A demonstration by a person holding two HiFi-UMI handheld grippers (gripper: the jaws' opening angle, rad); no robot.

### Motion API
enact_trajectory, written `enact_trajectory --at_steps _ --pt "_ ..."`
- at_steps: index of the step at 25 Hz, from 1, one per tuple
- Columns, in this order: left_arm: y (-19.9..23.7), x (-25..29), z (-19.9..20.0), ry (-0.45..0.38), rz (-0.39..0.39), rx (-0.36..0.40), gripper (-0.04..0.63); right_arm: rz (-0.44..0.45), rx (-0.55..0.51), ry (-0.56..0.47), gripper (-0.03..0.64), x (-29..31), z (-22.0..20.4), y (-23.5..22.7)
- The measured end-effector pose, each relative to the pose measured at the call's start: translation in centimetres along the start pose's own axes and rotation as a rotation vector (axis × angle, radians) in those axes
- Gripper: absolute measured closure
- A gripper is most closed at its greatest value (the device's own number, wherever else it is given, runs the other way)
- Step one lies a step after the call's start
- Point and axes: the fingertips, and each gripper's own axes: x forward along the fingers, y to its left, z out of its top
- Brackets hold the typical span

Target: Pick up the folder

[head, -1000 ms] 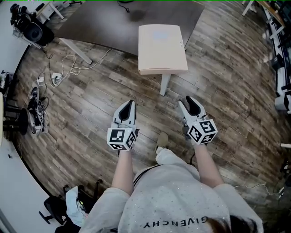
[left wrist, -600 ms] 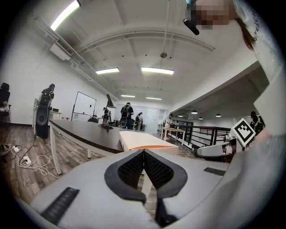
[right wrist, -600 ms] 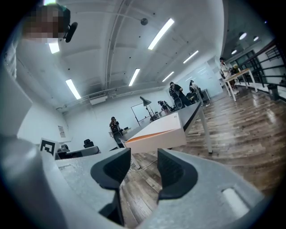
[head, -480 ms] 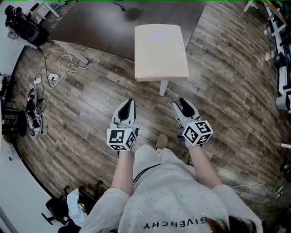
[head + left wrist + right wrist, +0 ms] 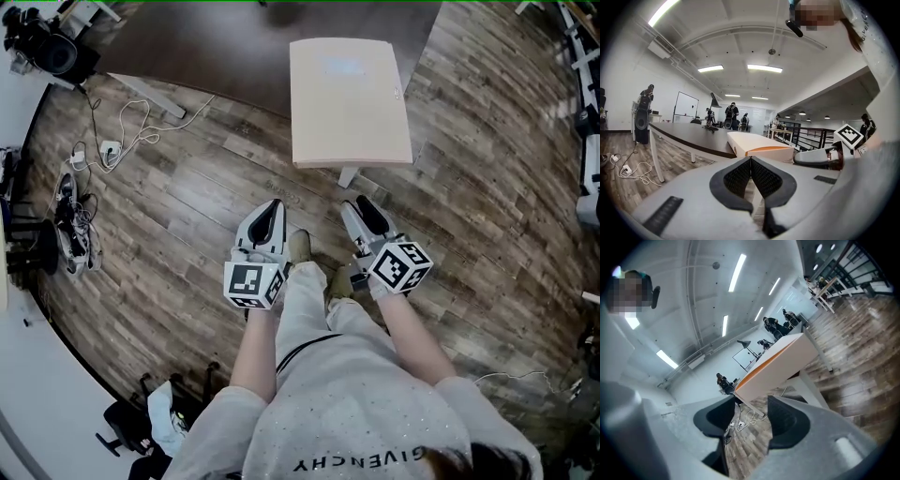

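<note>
Left claw (image 5: 269,206) near, jaws together, holds nothing. Right claw (image 5: 354,206) beside it, jaws apart, just been opening, nothing between. Folder (image 5: 349,103) farther off, flat on dark table (image 5: 206,47) edge. Best: step closer, open wide, slide over near edge, squeeze.

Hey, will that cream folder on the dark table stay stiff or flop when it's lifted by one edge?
Probably stiff: the folder looks thick and boxy, with straight edges. Its flat, smooth cover may slip in a shallow pinch. Weight is unclear: its contents are hidden.
</note>
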Motion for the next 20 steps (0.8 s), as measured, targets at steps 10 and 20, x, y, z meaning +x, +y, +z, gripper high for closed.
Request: enact_trajectory --at_steps 10,20 --pt "4.0 5.0 0.3 0.029 -0.076 0.017 0.597 0.000 0.259 -0.052 0.328 6.2 0.0 -1.4" --pt "7.4 8.2 -0.4 0.070 -0.127 -0.001 0.597 0.080 0.412 -0.091 0.216 11.0 0.7 -0.4"
